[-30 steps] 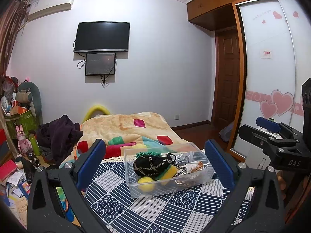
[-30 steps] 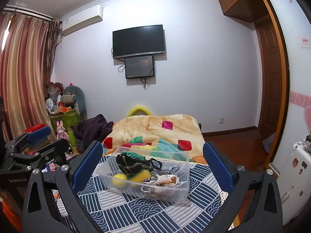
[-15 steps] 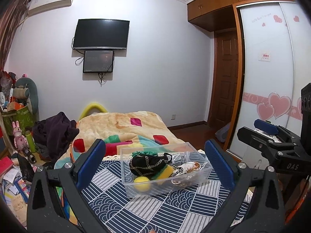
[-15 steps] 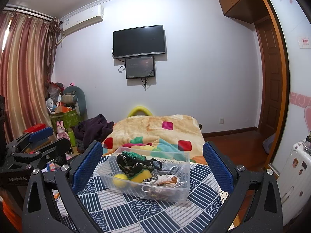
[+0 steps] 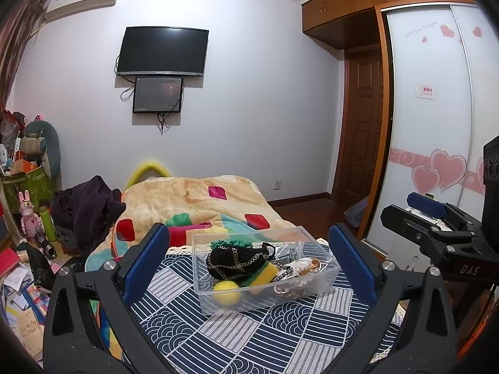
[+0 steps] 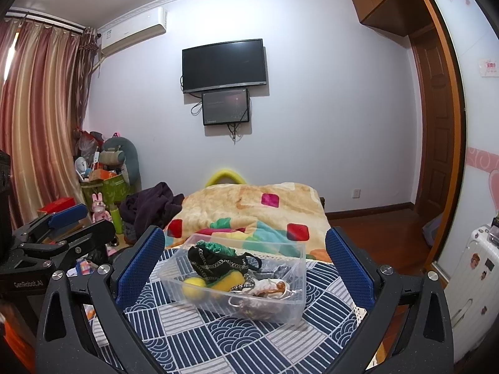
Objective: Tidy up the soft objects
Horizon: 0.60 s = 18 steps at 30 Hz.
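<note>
Hovering with both sets of jaws wide apart and empty, I face the clear bin [image 5: 324,280] [image 6: 293,296] holding a yellow ball [image 5: 227,291] [image 6: 194,287].

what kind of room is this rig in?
Almost certainly a home bedroom: a bed with a patchwork blanket, a wall-mounted TV, and a sliding-door wardrobe with pink hearts. The clear bin of soft items sits on a patterned cloth at the near end.

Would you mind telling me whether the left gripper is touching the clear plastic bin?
Apart. In the left wrist view the left gripper stands open, its fingers wide of the clear plastic bin, with patterned cloth visible between them.
</note>
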Each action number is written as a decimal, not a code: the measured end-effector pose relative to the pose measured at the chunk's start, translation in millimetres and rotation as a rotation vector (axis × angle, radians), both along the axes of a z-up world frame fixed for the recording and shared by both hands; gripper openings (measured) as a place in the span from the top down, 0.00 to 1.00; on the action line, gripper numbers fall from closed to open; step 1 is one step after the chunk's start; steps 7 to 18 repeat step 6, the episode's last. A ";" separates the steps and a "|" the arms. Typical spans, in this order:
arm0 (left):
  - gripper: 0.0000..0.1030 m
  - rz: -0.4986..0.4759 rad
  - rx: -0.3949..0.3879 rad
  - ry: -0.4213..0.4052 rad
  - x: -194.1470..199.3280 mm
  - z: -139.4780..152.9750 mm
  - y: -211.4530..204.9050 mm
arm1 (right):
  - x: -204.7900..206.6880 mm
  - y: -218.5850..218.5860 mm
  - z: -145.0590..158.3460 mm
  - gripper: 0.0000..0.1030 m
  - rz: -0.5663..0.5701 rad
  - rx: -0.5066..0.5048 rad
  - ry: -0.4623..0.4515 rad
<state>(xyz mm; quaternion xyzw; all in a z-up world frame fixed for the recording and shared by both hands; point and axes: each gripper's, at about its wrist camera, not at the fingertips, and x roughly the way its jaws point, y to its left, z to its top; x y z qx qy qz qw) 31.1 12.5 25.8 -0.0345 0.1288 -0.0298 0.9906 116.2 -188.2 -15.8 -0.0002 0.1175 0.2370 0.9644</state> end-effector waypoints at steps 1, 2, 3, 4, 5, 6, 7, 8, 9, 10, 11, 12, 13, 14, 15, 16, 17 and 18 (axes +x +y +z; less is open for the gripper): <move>0.00 0.000 0.000 0.000 0.1 -0.2 0.1 | 0.0 0.1 0.1 0.00 0.000 0.000 0.000; 0.00 -0.002 0.000 0.000 0.3 0.1 0.0 | -0.1 0.1 0.1 0.00 -0.001 0.000 0.000; 0.00 -0.002 0.001 0.000 0.4 0.0 0.0 | -0.1 0.2 0.2 0.00 -0.001 0.000 0.000; 0.00 -0.002 0.004 0.000 0.5 0.0 0.0 | 0.0 0.1 0.1 0.00 0.000 0.000 0.001; 0.00 -0.001 0.003 0.000 0.4 0.3 0.1 | 0.2 0.1 -0.3 0.00 0.001 0.000 0.002; 0.00 -0.001 0.003 0.001 0.7 0.2 0.7 | 0.2 0.1 -0.4 0.00 0.000 0.000 0.001; 0.00 -0.001 0.003 0.001 0.7 0.2 0.7 | 0.2 0.1 -0.4 0.00 0.000 0.000 0.001; 0.00 -0.001 0.003 0.001 0.7 0.2 0.7 | 0.2 0.1 -0.4 0.00 0.000 0.000 0.001; 0.00 -0.001 0.003 0.001 0.7 0.2 0.7 | 0.2 0.1 -0.4 0.00 0.000 0.000 0.001; 0.00 -0.001 0.003 0.001 0.7 0.2 0.7 | 0.2 0.1 -0.4 0.00 0.000 0.000 0.001; 0.00 -0.001 0.003 0.001 0.7 0.2 0.7 | 0.2 0.1 -0.4 0.00 0.000 0.000 0.001; 0.00 -0.001 0.003 0.001 0.7 0.2 0.7 | 0.2 0.1 -0.4 0.00 0.000 0.000 0.001; 0.00 -0.001 0.003 0.001 0.7 0.2 0.7 | 0.2 0.1 -0.4 0.00 0.000 0.000 0.001; 0.00 -0.001 0.003 0.001 0.7 0.2 0.7 | 0.2 0.1 -0.4 0.00 0.000 0.000 0.001; 0.00 -0.001 0.003 0.001 0.7 0.2 0.7 | 0.2 0.1 -0.4 0.00 0.000 0.000 0.001; 0.00 -0.001 0.003 0.001 0.7 0.2 0.7 | 0.2 0.1 -0.4 0.00 0.000 0.000 0.001; 0.00 -0.001 0.003 0.001 0.7 0.2 0.7 | 0.2 0.1 -0.4 0.00 0.000 0.000 0.001; 0.00 -0.001 0.003 0.001 0.7 0.2 0.7 | 0.2 0.1 -0.4 0.00 0.000 0.000 0.001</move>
